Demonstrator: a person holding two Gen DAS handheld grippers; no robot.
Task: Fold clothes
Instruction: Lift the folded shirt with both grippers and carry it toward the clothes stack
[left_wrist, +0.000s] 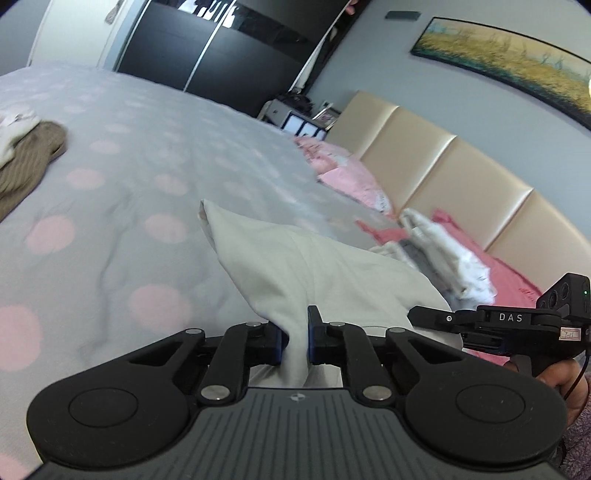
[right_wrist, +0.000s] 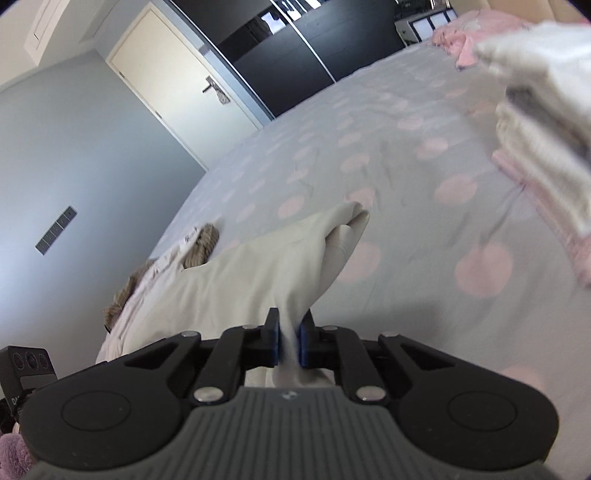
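A cream garment (left_wrist: 314, 269) hangs stretched above the grey bed with pink dots (left_wrist: 122, 192). My left gripper (left_wrist: 295, 341) is shut on one bunched edge of it. In the right wrist view the same cream garment (right_wrist: 266, 273) runs forward from my right gripper (right_wrist: 290, 341), which is shut on another edge. The right gripper's black body (left_wrist: 509, 325) shows at the right of the left wrist view, held by a hand. The garment's far tip droops towards the bed.
A brown knit garment (left_wrist: 26, 162) and pale clothes lie at the left of the bed. A stack of folded white and pink clothes (right_wrist: 546, 147) sits by the pink pillows (left_wrist: 347, 173) and beige headboard (left_wrist: 443, 173). A dark wardrobe (left_wrist: 229, 55) stands behind.
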